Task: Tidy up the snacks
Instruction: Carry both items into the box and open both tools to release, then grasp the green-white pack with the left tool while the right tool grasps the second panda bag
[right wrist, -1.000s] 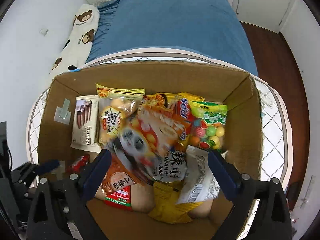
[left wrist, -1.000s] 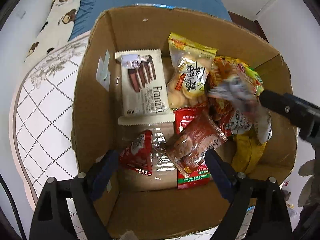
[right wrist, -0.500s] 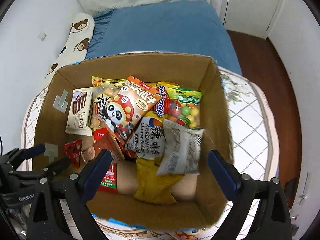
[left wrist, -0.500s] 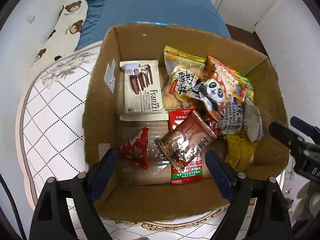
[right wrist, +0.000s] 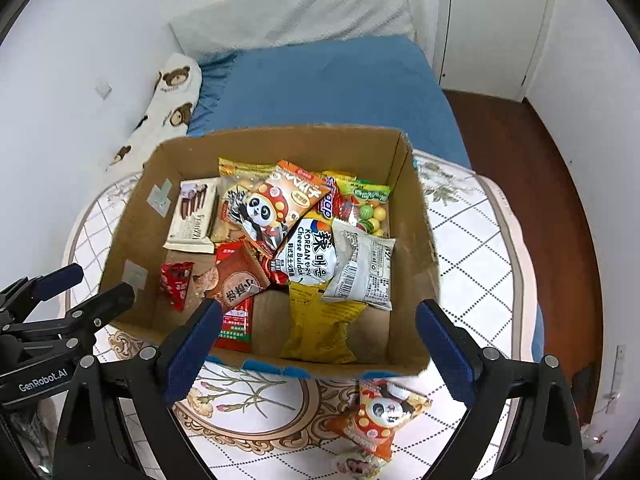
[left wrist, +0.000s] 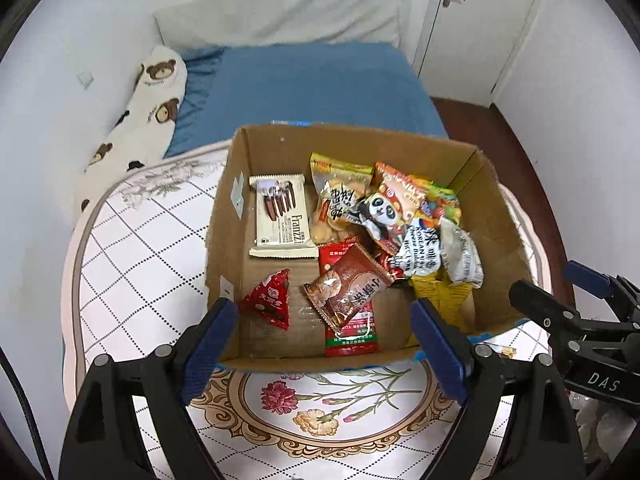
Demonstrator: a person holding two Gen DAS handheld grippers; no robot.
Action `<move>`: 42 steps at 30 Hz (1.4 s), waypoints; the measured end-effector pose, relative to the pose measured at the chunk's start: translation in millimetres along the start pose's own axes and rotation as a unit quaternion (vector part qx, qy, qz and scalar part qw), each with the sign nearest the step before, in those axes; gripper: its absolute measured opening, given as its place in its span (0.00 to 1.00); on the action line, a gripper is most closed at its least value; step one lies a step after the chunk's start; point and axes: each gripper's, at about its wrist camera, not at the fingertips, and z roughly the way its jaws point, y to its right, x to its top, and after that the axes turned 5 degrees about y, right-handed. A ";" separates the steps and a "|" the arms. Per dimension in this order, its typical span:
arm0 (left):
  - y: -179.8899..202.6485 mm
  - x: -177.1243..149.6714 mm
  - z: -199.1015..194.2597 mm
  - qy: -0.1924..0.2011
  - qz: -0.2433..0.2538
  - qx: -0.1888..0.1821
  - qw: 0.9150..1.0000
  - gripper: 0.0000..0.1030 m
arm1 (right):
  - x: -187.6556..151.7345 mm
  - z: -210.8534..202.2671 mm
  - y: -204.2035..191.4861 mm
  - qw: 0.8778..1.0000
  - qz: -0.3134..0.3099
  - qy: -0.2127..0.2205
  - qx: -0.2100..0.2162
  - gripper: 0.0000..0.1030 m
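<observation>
Left gripper [left wrist: 324, 344]: jaws spread wide, nothing held; blue pads are seen on either side of the near wall of the box, above it, no contact seen.
Right gripper [right wrist: 320, 344]: jaws spread wide, empty; pads are framed over the near edge of the box, nothing gripped.
Cardboard box [right wrist: 416, 248]: open top, set on the round table; snacks are piled inside.
Table [left wrist: 132, 264]: white quilted cloth with a flower print near the front edge; bed is seen beyond it.
White wafer pack [left wrist: 280, 216]: laid flat at the far left of the box floor.
Red triangular packet [left wrist: 270, 300]: near left of the box, alone on the floor, just left of the brown packet.
Brown packet [left wrist: 348, 288]: near centre, laid across a red-and-green pack.
Panda bag in box [right wrist: 276, 204]: on top of the pile, tilted, centre far.
Black-and-white noodle pack [right wrist: 312, 256]: under the panda bag's lower edge, centre.
Grey pack [right wrist: 360, 268]: just right of the noodle pack, overlapping the yellow bag.
Yellow bag [right wrist: 320, 328]: near right of the box floor, partly covered.
Fruit candy bag [right wrist: 368, 204]: far right corner of the box.
Second panda bag [right wrist: 380, 412]: outside the box, on the table, near the box's near right corner.
Bed [right wrist: 328, 84]: blue cover, bear-print pillow along its left side.
</observation>
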 end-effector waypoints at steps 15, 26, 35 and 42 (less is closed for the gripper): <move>9.5 -24.0 -69.5 0.075 0.003 -0.006 0.997 0.87 | -27.6 -85.9 -5.1 0.997 0.005 0.080 0.013 0.96; 60.5 -60.6 -47.9 0.034 0.065 -0.039 0.997 0.91 | -80.1 -61.7 54.9 0.995 0.092 -0.003 0.048 0.96; 144.5 -118.0 54.6 -0.111 0.111 -0.114 0.981 1.00 | -149.3 -36.4 150.2 0.982 0.180 -0.056 -0.006 0.96; 205.5 -159.2 127.1 -0.197 0.150 -0.116 0.962 0.95 | -185.1 -22.0 200.1 0.971 0.222 -0.075 -0.035 0.95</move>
